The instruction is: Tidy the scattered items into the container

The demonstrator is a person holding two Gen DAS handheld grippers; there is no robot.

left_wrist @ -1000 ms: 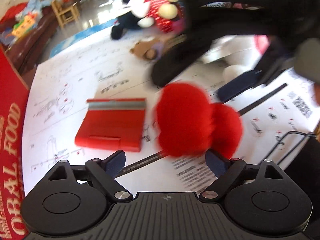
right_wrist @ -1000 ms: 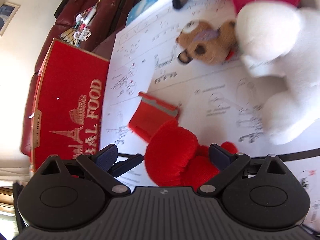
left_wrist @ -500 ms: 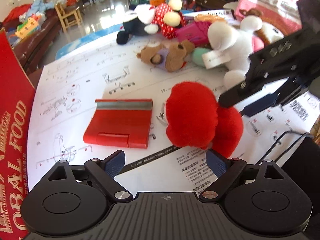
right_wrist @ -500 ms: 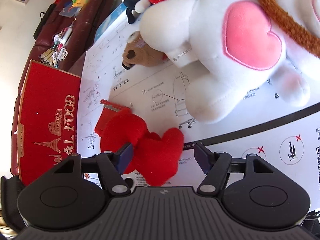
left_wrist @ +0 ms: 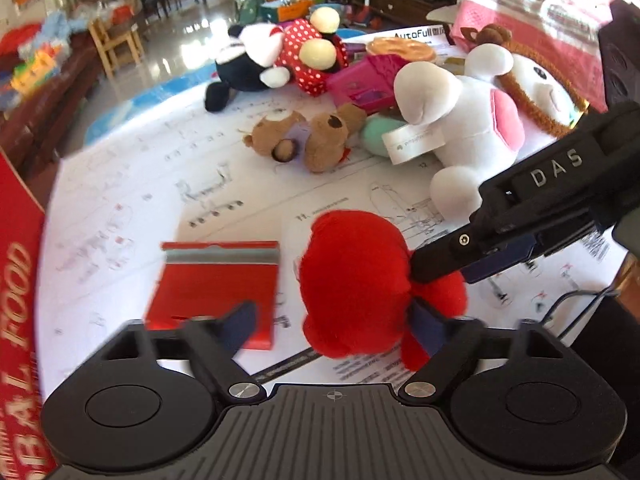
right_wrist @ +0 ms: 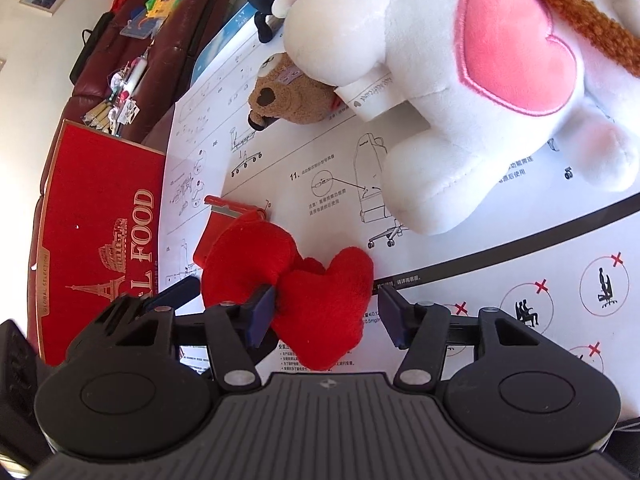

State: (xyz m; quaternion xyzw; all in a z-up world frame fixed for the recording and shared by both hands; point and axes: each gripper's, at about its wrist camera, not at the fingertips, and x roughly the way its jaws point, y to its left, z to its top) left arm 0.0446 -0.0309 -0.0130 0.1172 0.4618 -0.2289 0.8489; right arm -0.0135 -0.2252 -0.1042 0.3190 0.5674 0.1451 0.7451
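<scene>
Red plush hearts [right_wrist: 320, 304] lie on the desk [right_wrist: 460, 252], one heart between the half-open right tongs [right_wrist: 326, 312]. Left tongs [left_wrist: 336, 322] gape wide nearby. Squeezing the soft middle firmly should lift them toward the red box [right_wrist: 100, 232].

Worktop under a printed instruction sheet [right_wrist: 460, 248]; red plush bow [right_wrist: 320, 304] at 6 o'clock; white plush [right_wrist: 460, 92] at 1 o'clock; red box [right_wrist: 100, 240] at 9 o'clock.

White plush [right_wrist: 472, 92] and bear [right_wrist: 292, 94] beyond; bare sheet [right_wrist: 500, 276] rightward.
</scene>
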